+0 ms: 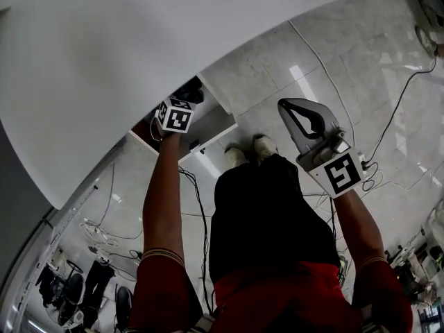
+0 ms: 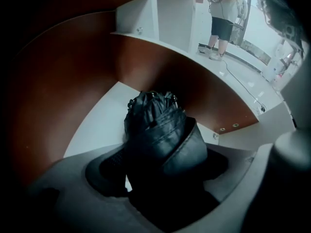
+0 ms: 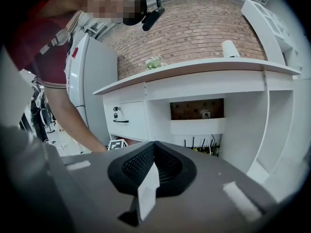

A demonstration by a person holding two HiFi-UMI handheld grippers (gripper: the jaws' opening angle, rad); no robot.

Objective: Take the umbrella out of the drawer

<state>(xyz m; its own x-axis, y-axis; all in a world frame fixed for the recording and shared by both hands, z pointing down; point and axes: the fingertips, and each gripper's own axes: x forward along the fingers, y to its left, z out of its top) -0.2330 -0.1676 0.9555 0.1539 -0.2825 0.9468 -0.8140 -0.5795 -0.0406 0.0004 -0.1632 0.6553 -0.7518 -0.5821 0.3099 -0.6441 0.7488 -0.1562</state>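
A folded black umbrella [image 2: 155, 125] lies on the white floor of the open drawer [image 2: 99, 123], which has brown walls. My left gripper [image 2: 160, 168] points steeply down into the drawer. Its jaws stand wide open on either side of the umbrella's near end. In the head view the left gripper [image 1: 189, 96] reaches into the drawer [image 1: 211, 125] under the white counter, and the umbrella is hidden there. My right gripper [image 1: 284, 105] hangs in the air to the right, shut with nothing in it. The right gripper view shows the right gripper [image 3: 153, 149] aimed at the cabinet.
The white counter [image 1: 104, 61] overhangs the drawer. Cables [image 1: 198, 200] trail over the tiled floor by my feet [image 1: 251, 150]. Another person [image 2: 223, 13] stands far off across the room. A white cabinet door with a black handle [image 3: 121, 121] faces the right gripper.
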